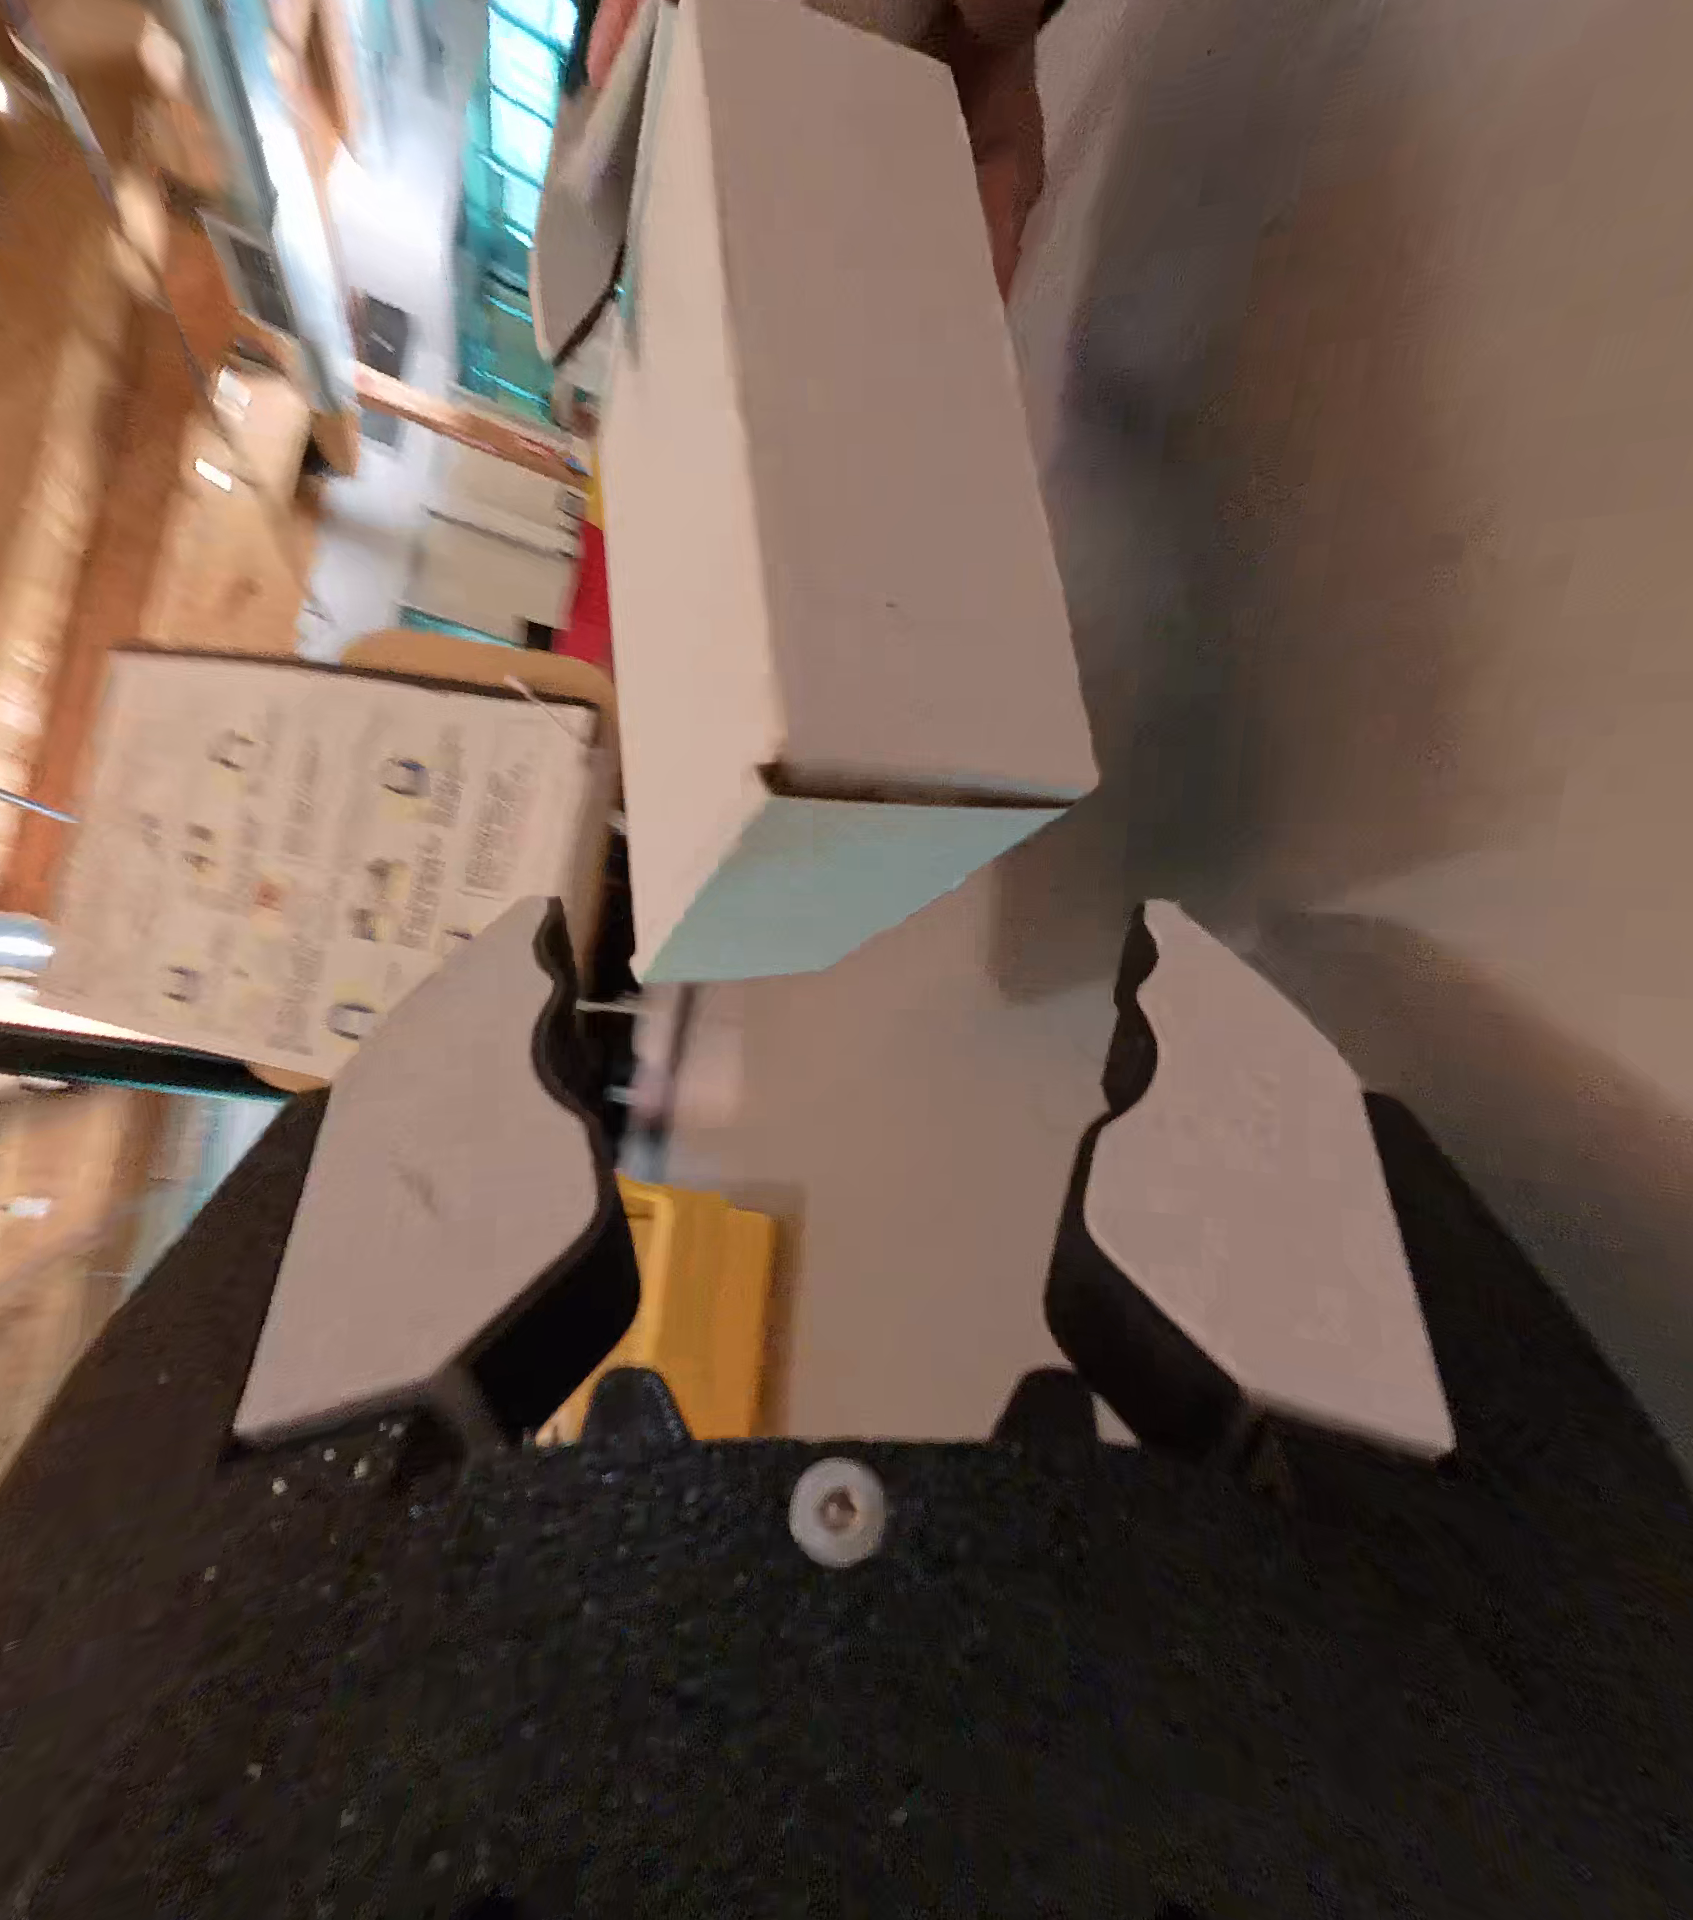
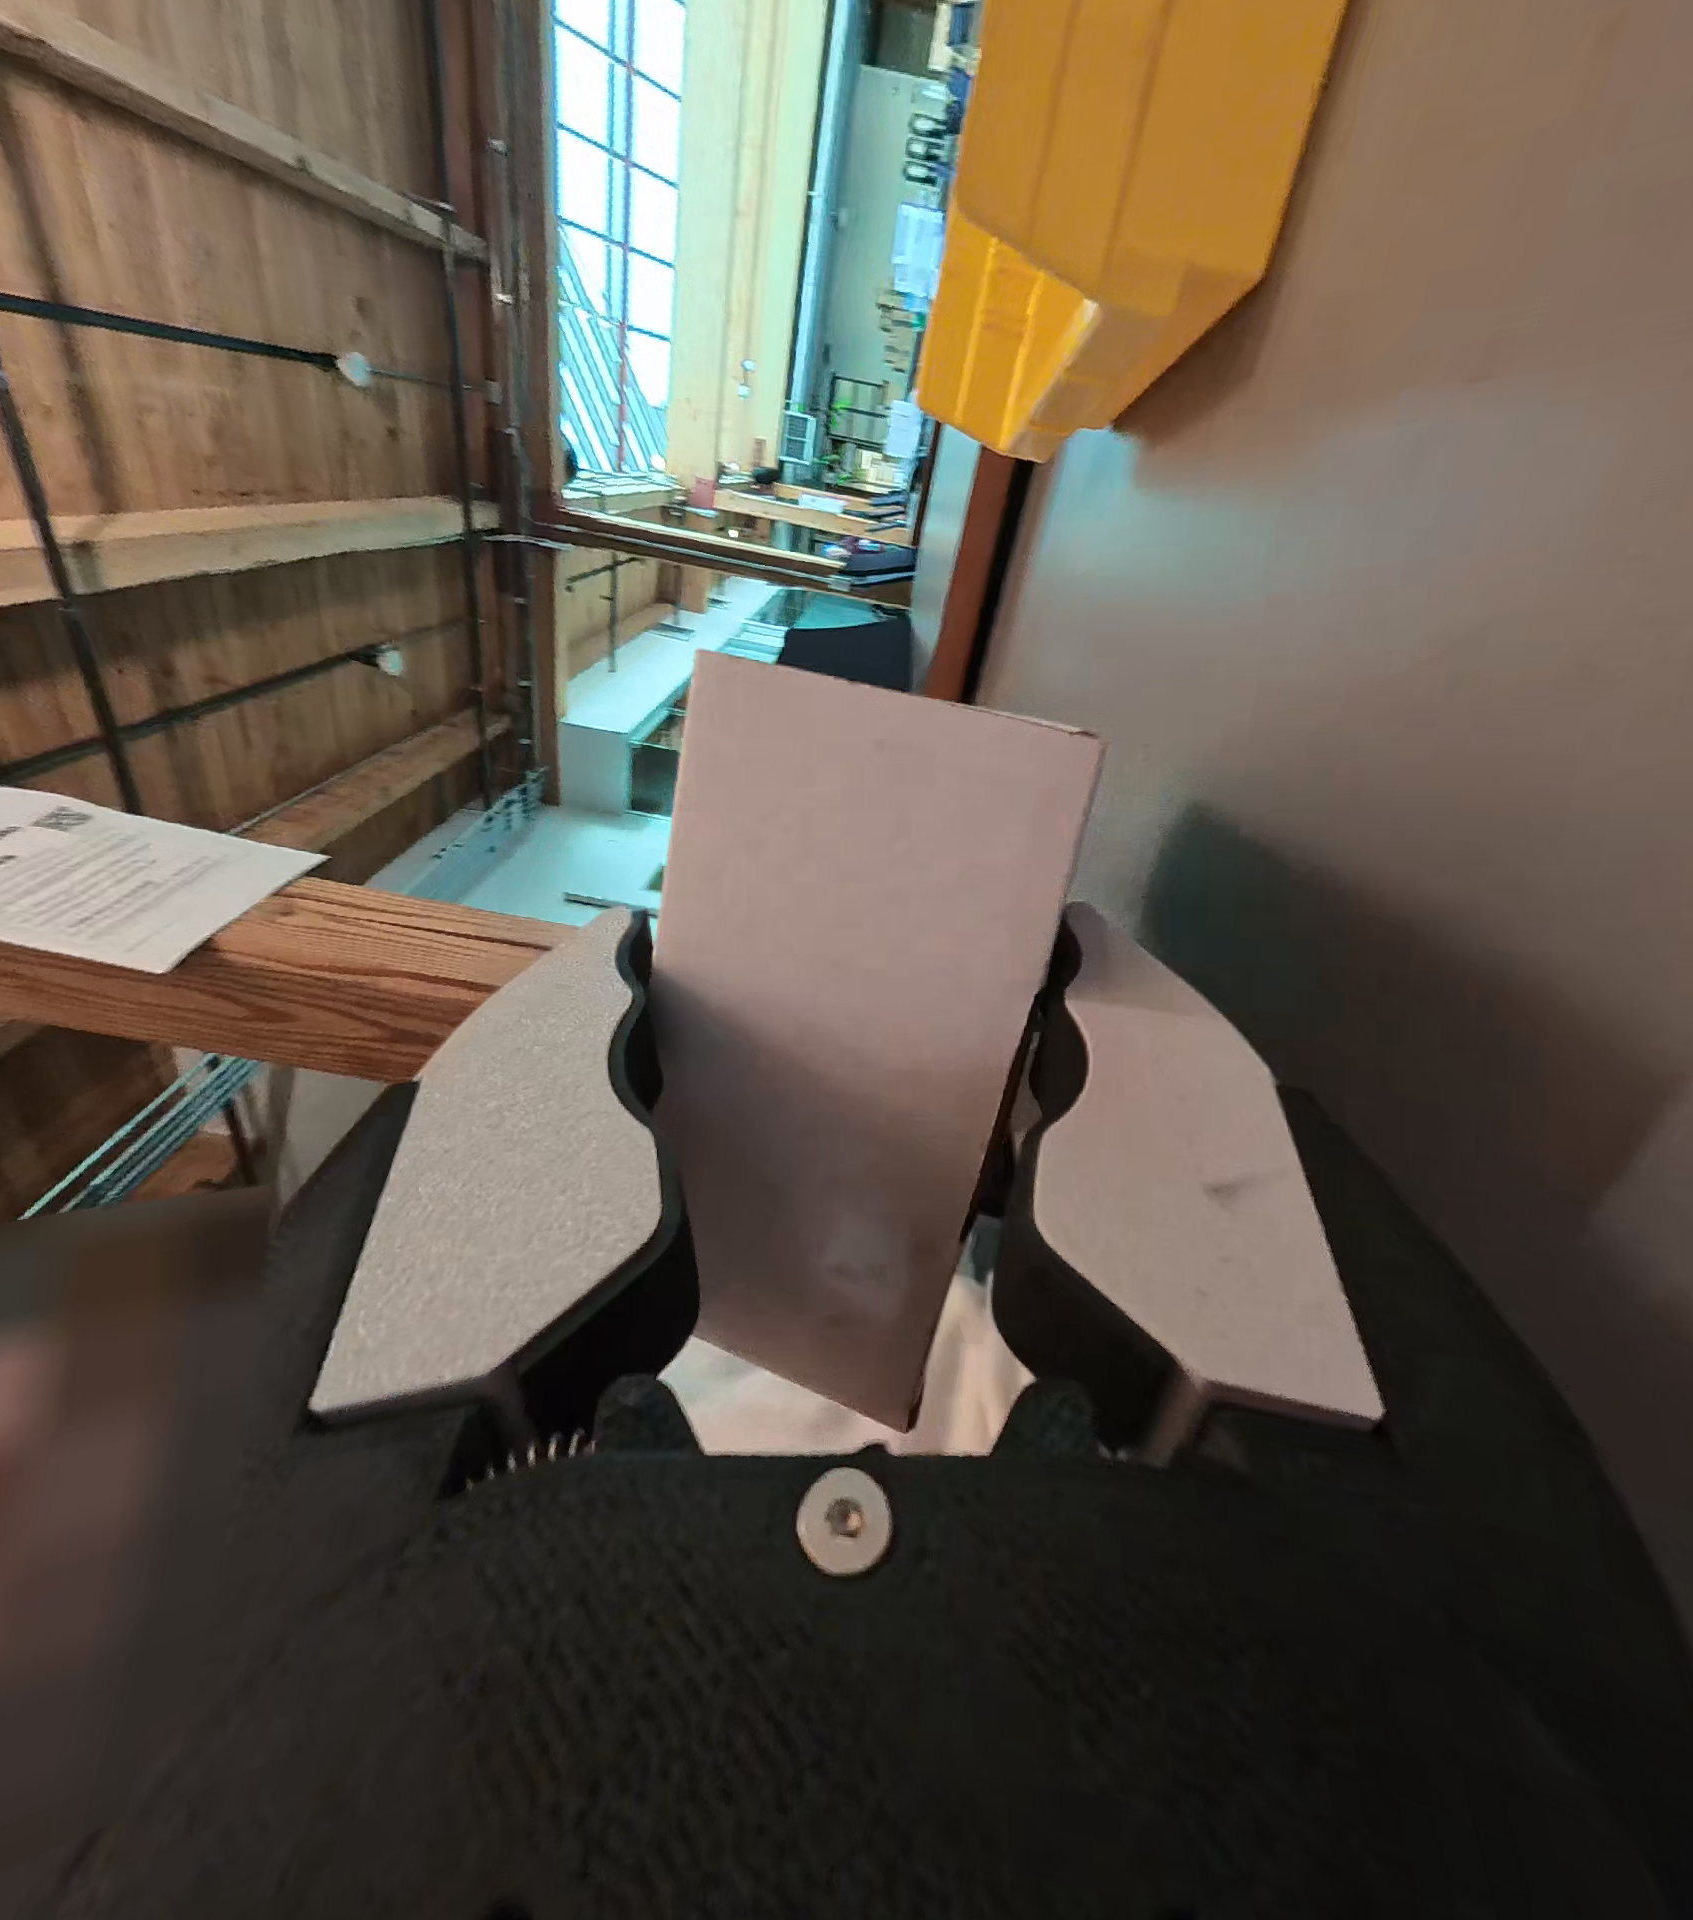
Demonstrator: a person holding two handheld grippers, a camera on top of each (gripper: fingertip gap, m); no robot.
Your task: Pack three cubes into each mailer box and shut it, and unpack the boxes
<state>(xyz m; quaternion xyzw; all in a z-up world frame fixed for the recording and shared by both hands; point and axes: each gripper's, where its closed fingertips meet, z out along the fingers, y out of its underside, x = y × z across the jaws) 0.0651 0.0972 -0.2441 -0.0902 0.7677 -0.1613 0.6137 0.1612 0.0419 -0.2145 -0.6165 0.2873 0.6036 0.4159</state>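
Note:
Both views are rolled about a quarter turn, so the pale table runs down the right side. In the right wrist view my right gripper [image 2: 847, 935] is shut on a closed white mailer box [image 2: 873, 935], which stands between the fingers and reaches past the tips. In the left wrist view my left gripper [image 1: 847, 935] is open and empty, its tips just short of the near corner of a closed white mailer box [image 1: 821, 468] held off the table [image 1: 1444, 623]. No cubes show in either view.
A yellow plastic bin [image 2: 1112, 197] sits on the table [image 2: 1444, 727] beyond the right gripper; a yellow bin [image 1: 707, 1309] also shows between the left fingers. A printed cardboard box [image 1: 322, 842] and wooden shelving [image 2: 198, 312] lie to the left. A paper sheet [image 2: 83, 873] rests on a wooden beam.

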